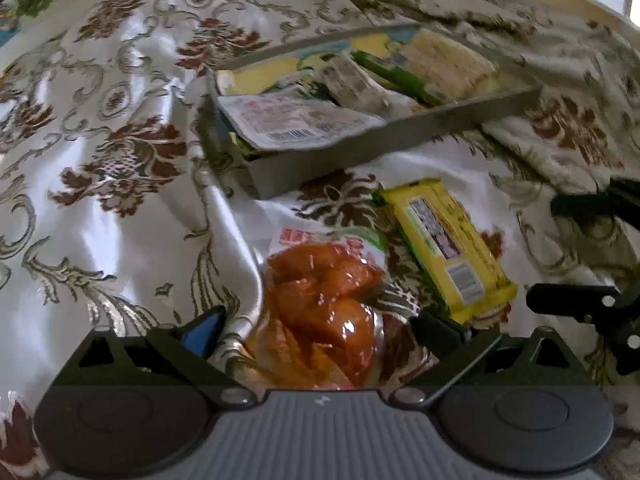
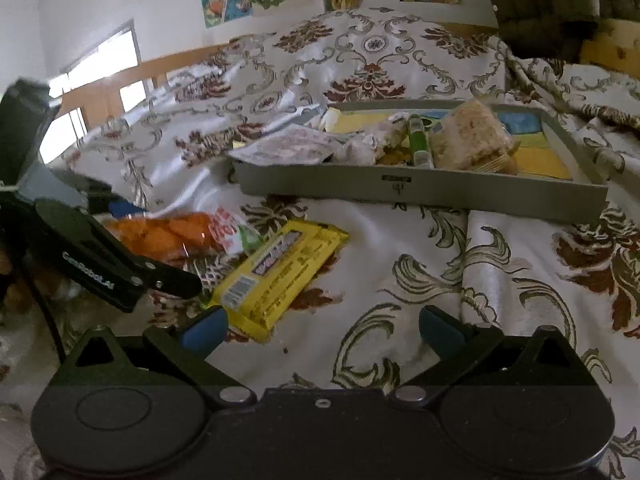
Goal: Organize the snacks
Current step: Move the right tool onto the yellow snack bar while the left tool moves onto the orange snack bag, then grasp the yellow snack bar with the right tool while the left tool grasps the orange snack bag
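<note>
Both pairs of jaws stand apart. The left gripper point(image 1: 320, 330) straddles an orange snack bag point(image 1: 324, 308) lying on the patterned bedspread point(image 1: 100, 208), the bag between its fingers; whether they touch it I cannot tell. The right gripper point(image 2: 322, 330) hovers over bare cloth, holding nothing. A yellow wafer pack point(image 2: 280, 276) lies at its eleven o'clock, just beside the orange bag. Farther off, at twelve, sits a grey tray point(image 2: 420, 192) already holding several packets.
</note>
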`<act>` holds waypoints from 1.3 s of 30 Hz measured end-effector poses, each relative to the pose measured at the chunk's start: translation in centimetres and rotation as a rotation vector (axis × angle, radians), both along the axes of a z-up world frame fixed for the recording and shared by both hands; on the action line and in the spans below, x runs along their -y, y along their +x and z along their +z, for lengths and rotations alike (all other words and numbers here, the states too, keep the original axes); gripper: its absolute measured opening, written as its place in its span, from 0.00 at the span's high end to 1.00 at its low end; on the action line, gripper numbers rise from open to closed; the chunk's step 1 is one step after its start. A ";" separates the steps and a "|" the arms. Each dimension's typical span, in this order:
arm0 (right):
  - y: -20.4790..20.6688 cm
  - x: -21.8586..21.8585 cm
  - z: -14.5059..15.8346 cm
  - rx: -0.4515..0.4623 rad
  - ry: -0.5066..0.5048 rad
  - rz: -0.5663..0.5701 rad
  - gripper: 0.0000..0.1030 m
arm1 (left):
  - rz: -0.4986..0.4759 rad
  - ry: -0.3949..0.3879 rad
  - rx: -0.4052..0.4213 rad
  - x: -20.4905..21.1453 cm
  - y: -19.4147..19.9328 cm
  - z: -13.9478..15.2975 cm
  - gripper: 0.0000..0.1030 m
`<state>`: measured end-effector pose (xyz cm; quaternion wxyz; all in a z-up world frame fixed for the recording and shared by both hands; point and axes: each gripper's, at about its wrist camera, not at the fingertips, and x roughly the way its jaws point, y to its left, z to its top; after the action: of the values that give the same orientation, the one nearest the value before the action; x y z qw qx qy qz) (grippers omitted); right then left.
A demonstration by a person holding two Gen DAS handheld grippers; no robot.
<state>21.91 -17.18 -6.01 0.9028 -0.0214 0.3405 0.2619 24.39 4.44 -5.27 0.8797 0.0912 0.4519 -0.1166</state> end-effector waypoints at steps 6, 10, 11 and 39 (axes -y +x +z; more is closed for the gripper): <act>1.1 0.4 0.4 -0.032 0.073 0.016 0.07 | -0.088 0.091 0.159 1.6 -1.9 1.5 0.02; 2.5 0.1 0.5 -0.081 0.087 0.011 0.10 | -0.195 0.135 0.139 3.0 -1.9 1.2 0.02; 2.9 0.0 0.4 -0.101 0.092 0.007 0.10 | -0.210 0.143 0.125 3.1 -1.8 0.9 0.02; 5.1 -5.1 0.2 -0.174 -0.190 0.056 0.49 | -0.149 0.045 -0.001 1.7 -0.3 0.3 0.28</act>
<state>27.02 -12.04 -5.76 0.8560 -0.0936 0.4401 0.2545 24.04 2.72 -4.96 0.8660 0.1441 0.4470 -0.1718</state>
